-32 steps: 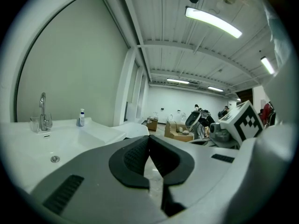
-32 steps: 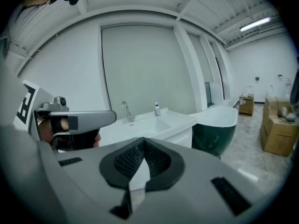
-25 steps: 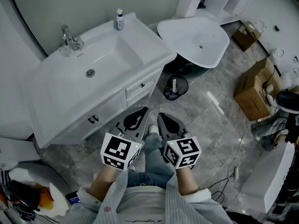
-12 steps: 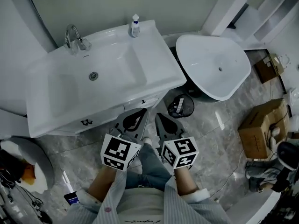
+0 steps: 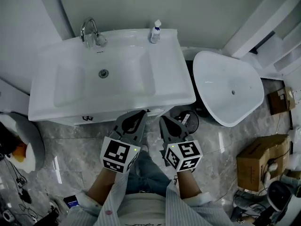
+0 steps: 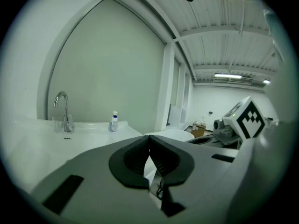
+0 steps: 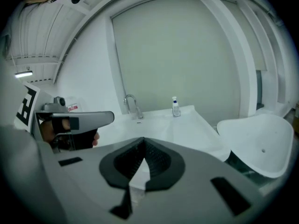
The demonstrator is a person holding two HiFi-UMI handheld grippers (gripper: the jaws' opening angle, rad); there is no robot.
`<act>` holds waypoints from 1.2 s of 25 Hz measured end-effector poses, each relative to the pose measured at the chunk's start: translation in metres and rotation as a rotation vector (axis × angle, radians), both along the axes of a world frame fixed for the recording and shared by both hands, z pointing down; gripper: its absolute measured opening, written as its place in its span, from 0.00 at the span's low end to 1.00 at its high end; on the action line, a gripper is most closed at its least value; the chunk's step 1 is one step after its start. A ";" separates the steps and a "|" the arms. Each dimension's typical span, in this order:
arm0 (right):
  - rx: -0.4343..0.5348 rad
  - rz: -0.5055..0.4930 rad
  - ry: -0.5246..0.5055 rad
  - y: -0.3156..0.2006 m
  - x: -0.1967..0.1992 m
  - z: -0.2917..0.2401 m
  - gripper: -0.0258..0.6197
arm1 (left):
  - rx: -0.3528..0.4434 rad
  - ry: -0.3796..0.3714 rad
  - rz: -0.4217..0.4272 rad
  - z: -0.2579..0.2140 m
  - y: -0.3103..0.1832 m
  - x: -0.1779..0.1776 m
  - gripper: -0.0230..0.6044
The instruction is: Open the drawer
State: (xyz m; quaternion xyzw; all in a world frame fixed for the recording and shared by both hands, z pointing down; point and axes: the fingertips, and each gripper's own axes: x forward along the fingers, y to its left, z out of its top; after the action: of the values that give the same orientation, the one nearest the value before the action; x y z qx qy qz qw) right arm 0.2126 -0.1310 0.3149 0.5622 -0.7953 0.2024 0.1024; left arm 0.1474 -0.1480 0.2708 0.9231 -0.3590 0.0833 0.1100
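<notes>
The white vanity (image 5: pixel 113 105) stands straight ahead, its sink top (image 6: pixel 93 134) (image 7: pixel 177 125) seen from above. The countertop edge hides most of the drawer fronts; only two small dark handles (image 5: pixel 86 118) (image 5: pixel 147 110) show. My left gripper (image 5: pixel 141 113) (image 6: pixel 149 138) is shut and empty, its tip just short of the vanity front beside the right handle. My right gripper (image 5: pixel 163 120) (image 7: pixel 143 140) hangs next to it, also shut with nothing between the jaws. Neither touches a handle as far as I can see.
A faucet (image 5: pixel 91 32) and a soap bottle (image 5: pixel 154 32) stand at the back of the sink. A loose white basin (image 5: pixel 230 88) and a black bin (image 5: pixel 186 118) sit right of the vanity. Cardboard boxes (image 5: pixel 256 161) lie on the marble floor at the right.
The view has swung round, so the vanity now sits square in front instead of slanting at the left. Both grippers came across with it to the vanity's front edge, still shut.
</notes>
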 end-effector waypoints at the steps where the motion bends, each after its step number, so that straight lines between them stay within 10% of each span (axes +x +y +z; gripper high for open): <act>1: -0.003 -0.010 0.001 -0.002 0.000 0.001 0.05 | -0.001 -0.001 -0.013 0.001 -0.001 -0.002 0.06; 30: -0.086 -0.046 0.007 0.009 -0.029 0.075 0.05 | -0.065 0.000 -0.164 0.071 0.024 -0.045 0.06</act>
State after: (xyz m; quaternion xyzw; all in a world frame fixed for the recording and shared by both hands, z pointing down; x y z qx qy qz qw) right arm 0.1837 -0.1220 0.3895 0.5396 -0.7981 0.2320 0.1340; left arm 0.1022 -0.1236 0.3414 0.8865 -0.4306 0.0856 0.1466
